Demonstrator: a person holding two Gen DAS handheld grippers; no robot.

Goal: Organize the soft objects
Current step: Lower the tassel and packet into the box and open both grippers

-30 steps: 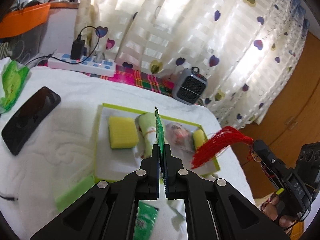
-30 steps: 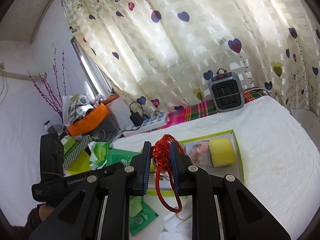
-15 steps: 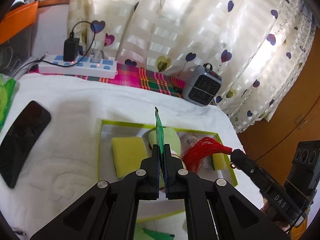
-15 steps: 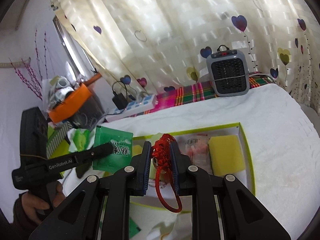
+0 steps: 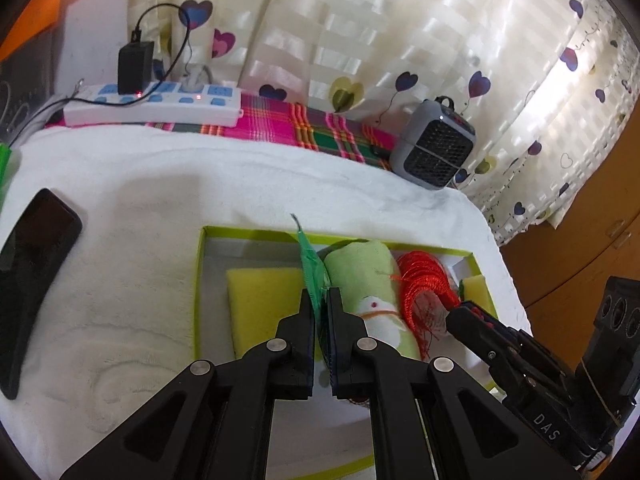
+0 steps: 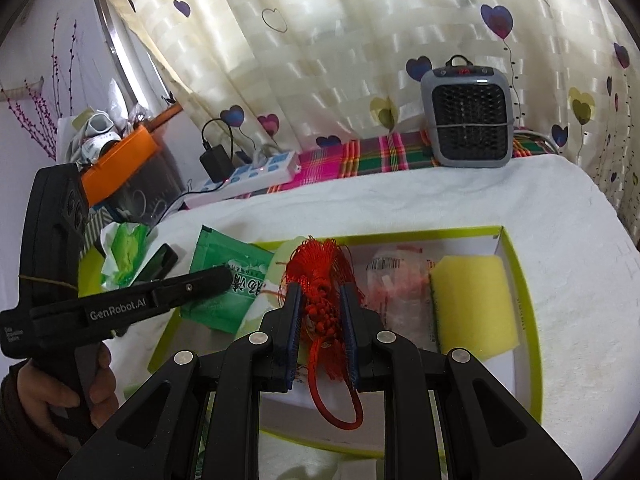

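Note:
A lime-rimmed tray lies on the white cloth and holds a yellow sponge, a pale green rolled towel and a smaller yellow sponge. My left gripper is shut on a thin green packet, seen edge-on, just above the tray between sponge and towel. My right gripper is shut on a red knotted tassel, whose cord loop hangs below the fingers, over the tray's middle. In the right wrist view the packet shows its flat face at the tray's left end. A clear wrapped item lies beside the big sponge.
A black phone lies left of the tray. A white power strip and a small grey heater stand at the back by the curtain. A green-white wipes pack and an orange bin are far left. A hand holds the left gripper.
Both grippers have come down and forward over the tray. The tassel has moved from beyond the tray's right end to above its middle, and the packet now hangs low inside the rim.

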